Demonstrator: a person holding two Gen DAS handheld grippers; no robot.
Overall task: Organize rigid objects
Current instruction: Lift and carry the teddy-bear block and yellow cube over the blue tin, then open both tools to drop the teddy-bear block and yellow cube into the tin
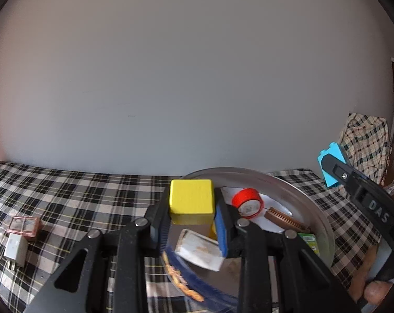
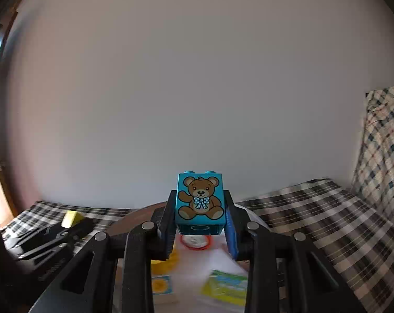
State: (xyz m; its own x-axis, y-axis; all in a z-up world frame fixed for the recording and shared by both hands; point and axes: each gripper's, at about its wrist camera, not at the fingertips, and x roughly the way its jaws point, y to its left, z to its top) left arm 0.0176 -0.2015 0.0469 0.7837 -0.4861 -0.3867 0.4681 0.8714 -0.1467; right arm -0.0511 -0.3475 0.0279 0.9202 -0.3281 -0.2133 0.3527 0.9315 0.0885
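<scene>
My left gripper (image 1: 192,210) is shut on a yellow cube (image 1: 191,199) and holds it over the near left part of a round metal tin (image 1: 319,214). In the tin lie a red tape roll (image 1: 247,202), a brown comb (image 1: 285,219), a small white box (image 1: 200,253) and a green card (image 1: 310,241). My right gripper (image 2: 200,215) is shut on a blue toy brick with a teddy bear print (image 2: 200,198), above the tin. The brick also shows in the left wrist view (image 1: 331,164) at the right.
The checked tablecloth (image 1: 66,195) covers the table. A small pink box (image 1: 24,225) and a white charger plug (image 1: 15,250) lie at the left. A plain wall stands behind. A checked cloth (image 1: 366,143) hangs at the far right.
</scene>
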